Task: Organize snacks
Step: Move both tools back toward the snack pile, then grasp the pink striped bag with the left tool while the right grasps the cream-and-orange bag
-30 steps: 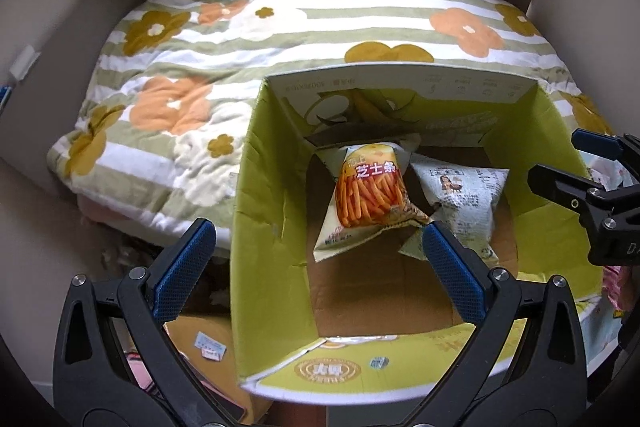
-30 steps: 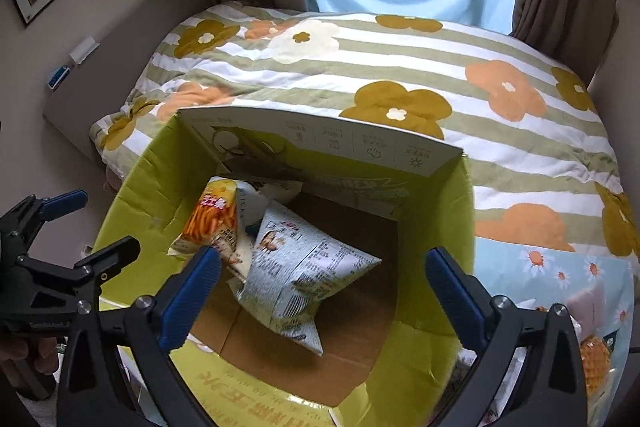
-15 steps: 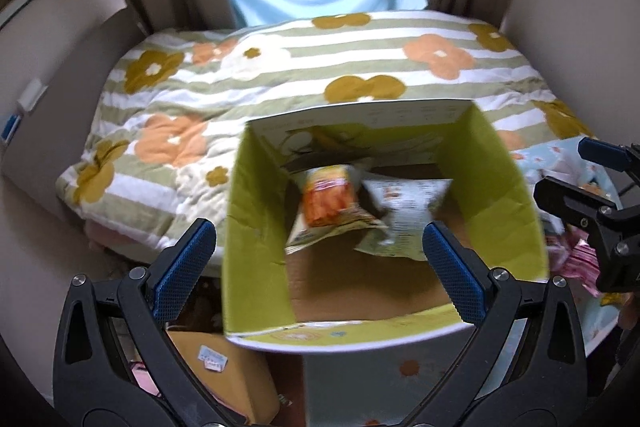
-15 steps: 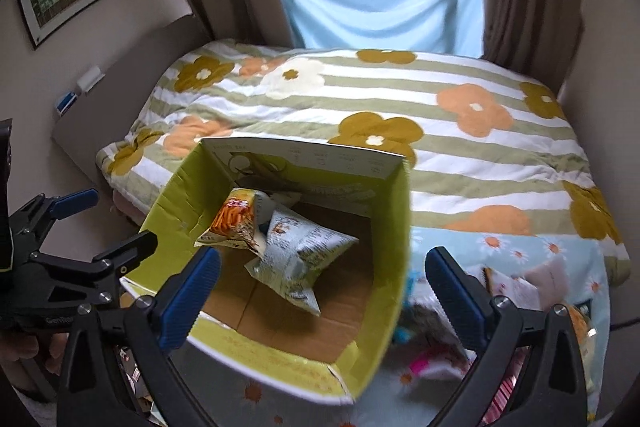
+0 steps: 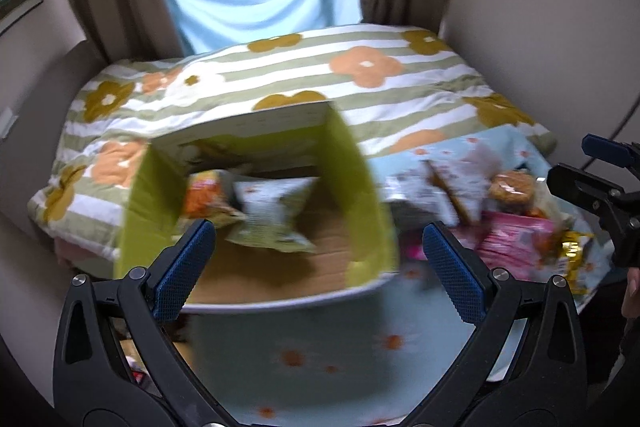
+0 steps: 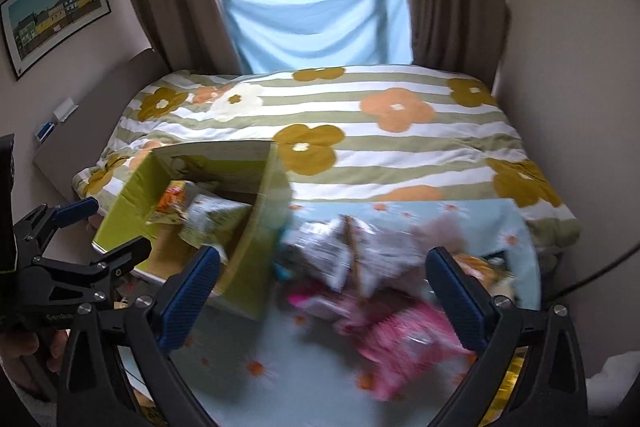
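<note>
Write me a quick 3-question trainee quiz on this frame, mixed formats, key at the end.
1. True or false: the left gripper is shut on a snack bag.
2. How many snack bags lie inside the green box? A) none B) two C) five
3. Fill in: the loose snack pile lies on the light blue cloth to the ____ of the box.

Key:
1. False. Both the left gripper and the right gripper are open and hold nothing.
2. B: the orange bag and the white-green bag.
3. right.
</note>
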Available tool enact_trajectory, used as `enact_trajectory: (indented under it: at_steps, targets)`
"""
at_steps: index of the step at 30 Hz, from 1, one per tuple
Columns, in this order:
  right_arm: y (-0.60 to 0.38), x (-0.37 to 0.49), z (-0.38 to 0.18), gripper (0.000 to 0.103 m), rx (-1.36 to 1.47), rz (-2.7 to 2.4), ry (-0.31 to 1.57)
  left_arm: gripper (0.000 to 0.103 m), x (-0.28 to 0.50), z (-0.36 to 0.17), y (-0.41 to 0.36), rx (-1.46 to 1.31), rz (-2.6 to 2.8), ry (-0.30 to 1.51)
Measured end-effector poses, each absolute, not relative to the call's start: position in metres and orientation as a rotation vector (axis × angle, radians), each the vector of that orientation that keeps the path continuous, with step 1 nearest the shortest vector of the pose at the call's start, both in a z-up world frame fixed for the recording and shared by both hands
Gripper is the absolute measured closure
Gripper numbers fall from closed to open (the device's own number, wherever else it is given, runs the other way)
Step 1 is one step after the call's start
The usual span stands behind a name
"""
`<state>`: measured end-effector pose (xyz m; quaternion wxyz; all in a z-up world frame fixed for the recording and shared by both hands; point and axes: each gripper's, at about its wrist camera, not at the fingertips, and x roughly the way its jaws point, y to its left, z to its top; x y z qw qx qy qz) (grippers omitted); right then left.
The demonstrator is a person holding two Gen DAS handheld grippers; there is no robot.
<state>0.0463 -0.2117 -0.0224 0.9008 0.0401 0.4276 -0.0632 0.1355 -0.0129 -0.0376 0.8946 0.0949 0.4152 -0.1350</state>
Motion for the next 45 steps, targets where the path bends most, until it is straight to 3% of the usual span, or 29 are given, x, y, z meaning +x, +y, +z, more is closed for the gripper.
enact_trajectory:
  at_steps: [14, 24, 37, 40, 42, 45]
  targets:
    - [-0.341, -0.035, -0.035, 0.001, 0.046, -0.192, 0.919, 0.0, 0.073, -0.074, -0.161, 0.201, -0.384, 0.887]
    - [-0.39, -0.051, -0.097, 0.001, 0.03, -0.193, 0.995, 0.0, 0.063, -0.14, -0.232, 0.356, -0.514, 0.924]
    - [-0.41, -0.039, -0.165, 0.001, -0.009, -0.163, 1.082, 0.001, 0.065, -0.218, -0.282, 0.647, -0.593, 0.786]
    - [-0.41, -0.035, -0.173, 0.001, -0.02, -0.158, 1.096, 0.006, 0.067, -0.225, -0.286, 0.682, -0.612, 0.773]
    - [-0.41, -0.032, -0.177, 0.001, -0.018, -0.147, 1.103, 0.018, 0.069, -0.23, -0.288, 0.702, -0.63, 0.787]
    - [-0.409, -0.028, -0.181, 0.001, -0.02, -0.141, 1.109, 0.024, 0.07, -0.237, -0.291, 0.742, -0.628, 0.781]
